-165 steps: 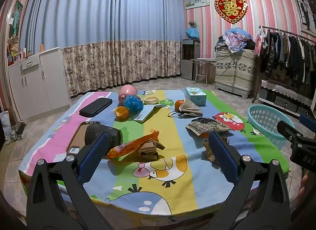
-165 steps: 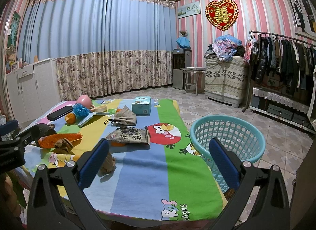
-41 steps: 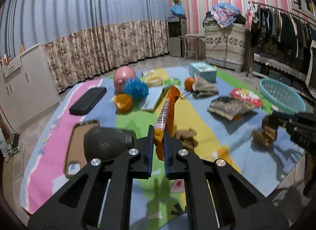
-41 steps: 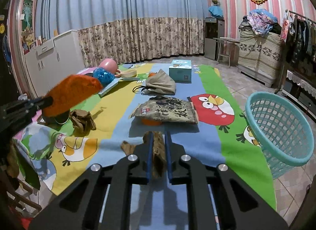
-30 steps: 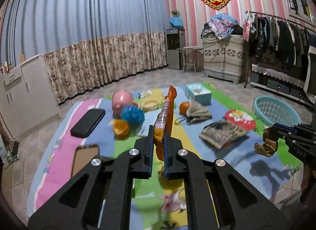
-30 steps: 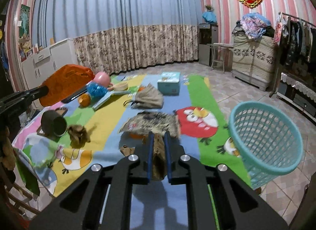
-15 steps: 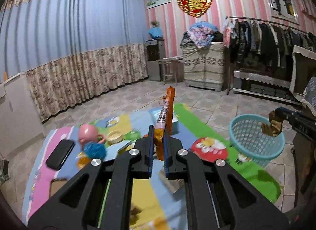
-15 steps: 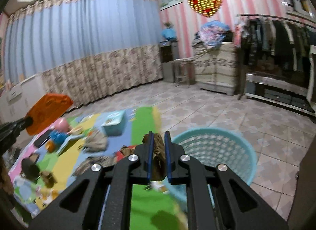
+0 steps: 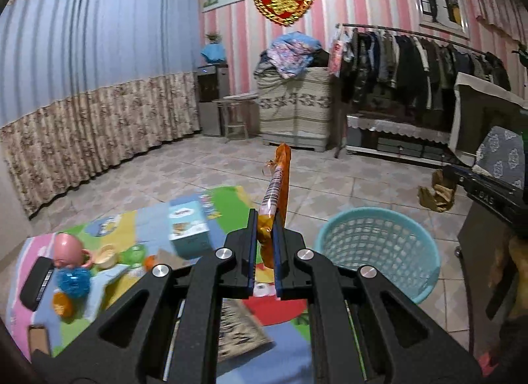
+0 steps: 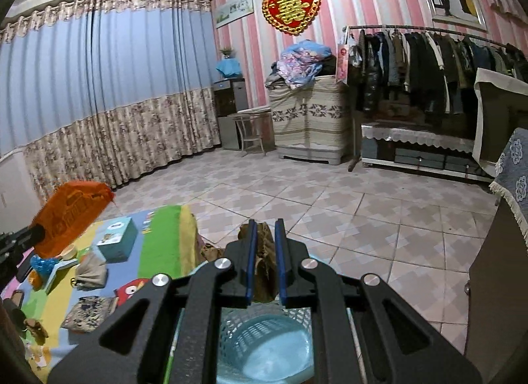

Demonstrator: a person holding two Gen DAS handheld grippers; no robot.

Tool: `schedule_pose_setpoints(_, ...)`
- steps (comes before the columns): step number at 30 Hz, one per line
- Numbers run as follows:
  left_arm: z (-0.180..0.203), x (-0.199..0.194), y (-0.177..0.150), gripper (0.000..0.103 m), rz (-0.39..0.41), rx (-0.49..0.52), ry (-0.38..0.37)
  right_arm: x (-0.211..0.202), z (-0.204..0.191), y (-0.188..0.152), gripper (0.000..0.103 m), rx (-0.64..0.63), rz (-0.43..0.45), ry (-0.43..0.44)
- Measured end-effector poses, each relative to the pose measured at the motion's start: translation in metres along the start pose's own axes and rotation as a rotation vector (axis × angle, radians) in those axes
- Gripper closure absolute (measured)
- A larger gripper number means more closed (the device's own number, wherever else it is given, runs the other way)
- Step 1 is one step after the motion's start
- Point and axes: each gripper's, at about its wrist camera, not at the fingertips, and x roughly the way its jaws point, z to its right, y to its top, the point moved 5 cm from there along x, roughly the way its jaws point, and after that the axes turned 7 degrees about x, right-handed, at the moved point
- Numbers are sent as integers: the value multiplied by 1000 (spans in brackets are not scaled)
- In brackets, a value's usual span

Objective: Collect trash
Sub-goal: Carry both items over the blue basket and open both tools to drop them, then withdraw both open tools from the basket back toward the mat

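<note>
My left gripper [image 9: 264, 219] is shut on an orange snack wrapper [image 9: 276, 189] and holds it in the air over the table's right end; the wrapper also shows in the right wrist view [image 10: 71, 217]. My right gripper [image 10: 263, 228] is shut on a crumpled brown paper [image 10: 264, 260], directly above the teal mesh basket [image 10: 264, 347]. From the left wrist view the brown paper [image 9: 435, 192] hangs above and right of the basket [image 9: 376, 252].
The table with a colourful cartoon cloth [image 10: 161, 242] carries a teal tissue box [image 9: 188, 230], a pink piggy bank [image 9: 67, 247], a patterned bag [image 10: 87, 316], another brown paper scrap [image 10: 33, 324] and other small items. A clothes rack [image 10: 429, 63] and tiled floor [image 10: 363, 205] lie beyond.
Both grippers have swung right, off the table toward the basket. My right gripper now holds the brown paper straight over the basket's opening; the left follows with the wrapper.
</note>
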Motion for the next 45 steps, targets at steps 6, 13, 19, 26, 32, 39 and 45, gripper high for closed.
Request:
schedule_pose_setpoints(6,33,30,-8,96,-38,17,-63,27,20,-22,92,19,-63,-18)
schedule_pose_setpoints(13,88,69,-16,96,-80,34,-158,31,43,-23,92,56,-60,-57)
schedule_pose_setpoints(19,123,96,-25,96,-116,55,-202,34,65,-23,92,98,-64,-79)
schedule_pose_setpoints(26,136,123,-31,93,-156,59,-198,43,68,-31,92,97,-92,-89)
schedule_pose_setpoints(32,130,130,-28,50,-161,37,-156,48,69,-32,92,90,-107,-89)
schedule_pose_setpoints(39,110,130,-15,25,-129,26,-52,52,69,-33,92,87,-120,-90)
schedule_pose_setpoints(45,97,116,-4,12,-89,40,16,68,54,-45,91,79,-149,-69)
